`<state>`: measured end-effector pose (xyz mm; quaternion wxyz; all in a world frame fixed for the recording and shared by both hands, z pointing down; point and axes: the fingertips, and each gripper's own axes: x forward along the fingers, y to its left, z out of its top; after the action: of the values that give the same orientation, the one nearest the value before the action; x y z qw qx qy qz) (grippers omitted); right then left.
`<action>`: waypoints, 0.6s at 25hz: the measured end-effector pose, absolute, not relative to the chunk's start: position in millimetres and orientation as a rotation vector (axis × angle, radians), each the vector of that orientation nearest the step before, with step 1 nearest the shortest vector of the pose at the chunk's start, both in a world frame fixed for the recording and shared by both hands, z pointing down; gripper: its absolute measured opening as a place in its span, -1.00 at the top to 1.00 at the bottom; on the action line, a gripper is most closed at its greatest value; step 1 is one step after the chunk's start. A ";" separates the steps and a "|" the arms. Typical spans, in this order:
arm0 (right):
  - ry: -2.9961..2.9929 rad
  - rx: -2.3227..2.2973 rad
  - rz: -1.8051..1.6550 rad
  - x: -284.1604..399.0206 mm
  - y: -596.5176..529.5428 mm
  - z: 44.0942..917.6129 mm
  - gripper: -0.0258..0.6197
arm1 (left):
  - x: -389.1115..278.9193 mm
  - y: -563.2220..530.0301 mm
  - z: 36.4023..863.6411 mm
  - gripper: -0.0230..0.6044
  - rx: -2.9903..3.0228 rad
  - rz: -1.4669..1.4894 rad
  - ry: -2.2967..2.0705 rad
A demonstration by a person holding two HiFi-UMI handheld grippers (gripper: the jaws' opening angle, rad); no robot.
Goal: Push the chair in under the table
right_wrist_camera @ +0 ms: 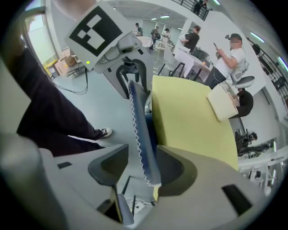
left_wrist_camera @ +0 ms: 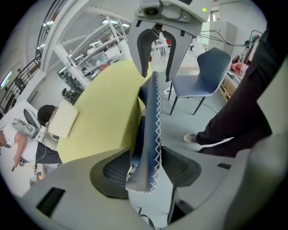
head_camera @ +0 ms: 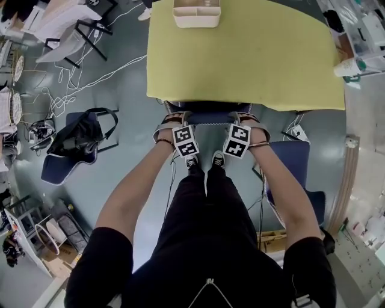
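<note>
The blue chair's backrest point(head_camera: 207, 114) sits tucked against the front edge of the yellow table point(head_camera: 240, 54), its seat hidden beneath. My left gripper point(head_camera: 174, 118) and right gripper point(head_camera: 243, 118) point down over the backrest's top rim, side by side. In the left gripper view the thin stitched rim point(left_wrist_camera: 152, 130) runs between the jaws of the left gripper point(left_wrist_camera: 146, 173), with a gap to each pad. The right gripper view shows the same rim point(right_wrist_camera: 140, 134) standing between the wide jaws of the right gripper point(right_wrist_camera: 135, 168), nearer the table-side pad. Both grippers are open.
A white box point(head_camera: 197, 13) stands at the table's far edge. A second blue chair point(head_camera: 296, 163) is close on the right. Another chair carrying a black bag point(head_camera: 81, 139) stands left, with cables point(head_camera: 78, 84) on the floor. My shoes point(head_camera: 204, 161) are right behind the chair.
</note>
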<state>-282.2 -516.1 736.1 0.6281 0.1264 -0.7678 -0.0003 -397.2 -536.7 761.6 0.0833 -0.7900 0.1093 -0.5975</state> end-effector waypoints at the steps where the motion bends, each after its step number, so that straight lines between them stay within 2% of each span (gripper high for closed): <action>1: -1.781 0.305 0.031 -282.3 -512.4 725.5 0.30 | -397.7 -534.2 752.4 0.23 -2.375 -1.765 0.339; 4: -1.877 0.392 0.132 -285.7 -505.9 692.0 0.30 | -401.2 -527.5 725.0 0.23 -2.434 -1.707 0.406; 6: -1.959 0.501 0.162 -289.4 -513.9 668.7 0.46 | -402.0 -531.4 704.1 0.27 -2.489 -1.644 0.497; 10: -2.100 0.724 0.177 -299.8 -536.8 627.0 0.73 | -405.4 -549.2 660.9 0.50 -2.615 -1.463 0.739; 15: -2.220 0.978 0.274 -301.9 -542.8 576.7 0.86 | -410.5 -556.6 600.2 0.82 -2.768 -1.210 1.042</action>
<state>-301.9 -542.8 576.7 0.3432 0.3763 -0.8541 0.1056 -410.5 -556.6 600.2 -0.0270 -0.8659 0.3259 -0.3786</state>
